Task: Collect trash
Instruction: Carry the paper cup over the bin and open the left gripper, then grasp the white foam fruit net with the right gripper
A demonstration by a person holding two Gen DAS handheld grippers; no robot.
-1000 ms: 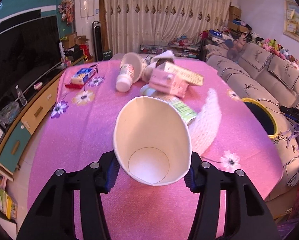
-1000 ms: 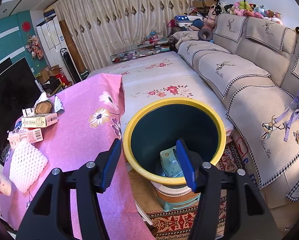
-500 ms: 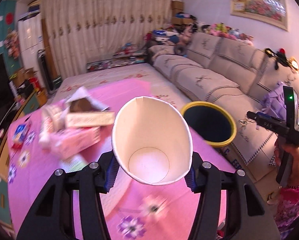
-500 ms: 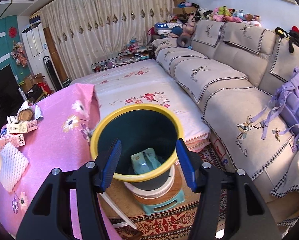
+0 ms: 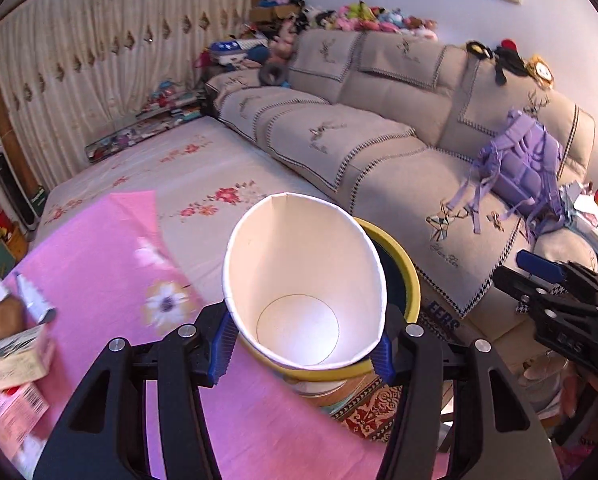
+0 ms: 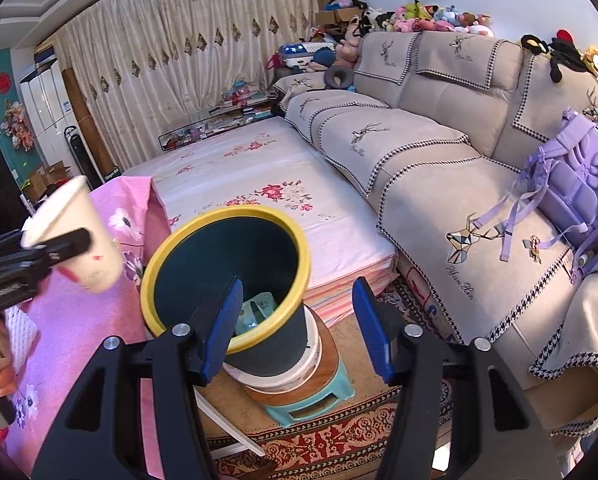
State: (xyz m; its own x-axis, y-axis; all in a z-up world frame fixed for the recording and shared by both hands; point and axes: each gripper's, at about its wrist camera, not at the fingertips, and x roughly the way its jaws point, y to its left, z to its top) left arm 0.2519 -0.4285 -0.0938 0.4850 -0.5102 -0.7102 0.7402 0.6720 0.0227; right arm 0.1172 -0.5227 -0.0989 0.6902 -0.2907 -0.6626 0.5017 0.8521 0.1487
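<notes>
My left gripper (image 5: 305, 344) is shut on a white paper cup (image 5: 303, 280), mouth toward the camera, held above the pink table edge just short of the yellow-rimmed dark bin (image 5: 409, 280). In the right wrist view the same cup (image 6: 75, 236) hangs left of the bin (image 6: 227, 268), which holds a pale green item (image 6: 257, 312). My right gripper (image 6: 299, 320) is open and empty, hovering near the bin's front right side. Its black body also shows in the left wrist view (image 5: 555, 304).
The bin stands on a white tub on a teal stool (image 6: 311, 396) between the pink-clothed table (image 5: 99, 280) and a beige sofa (image 6: 439, 152). Cartons (image 5: 11, 356) and a white foam net (image 6: 21, 328) lie on the table. A purple backpack (image 6: 579, 184) sits on the sofa.
My left gripper has swung right with the cup, from over the table's trash toward the bin. My right gripper has drifted back and right of the bin, staying open.
</notes>
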